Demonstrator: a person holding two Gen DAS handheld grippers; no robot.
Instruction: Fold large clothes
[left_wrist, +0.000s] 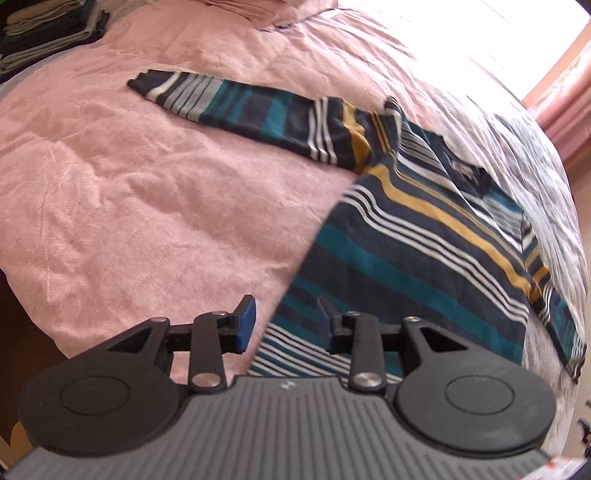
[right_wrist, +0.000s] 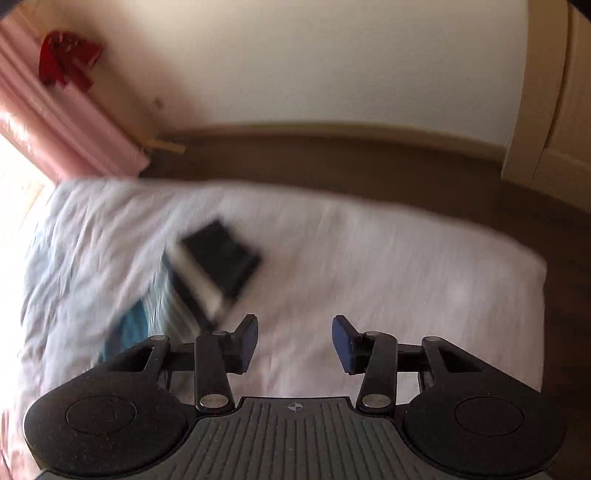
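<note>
- The striped sweater (left_wrist: 413, 236) lies face up on the pink bedspread (left_wrist: 155, 206) of the bed, its body running toward the lower edge of the left wrist view and one long sleeve (left_wrist: 236, 107) stretched flat, out to the left.
- In the right wrist view only a blurred, dark striped cuff (right_wrist: 221, 258) shows, which I take to be the other sleeve end, lying on the paler sheet (right_wrist: 388, 266).
- The left gripper (left_wrist: 286, 321) hovers over the sweater's hem-side edge; its jaws are partly spread, with nothing pinched. One blue pad (left_wrist: 246, 321) sits over the bedspread and the other over the stripes.
- The right gripper (right_wrist: 295, 343) hangs above bare sheet, jaws spread and empty, well to the side of the cuff.
- The step in hand seems to be taking hold for a sleeve fold. To do it well, each gripper should bite a single layer near a seam or cuff.
- Carry the outstretched sleeve across the chest in a straight line, keeping it flat.
- Risk: catching bedspread along with knit, since both are soft and lie touching.
</note>
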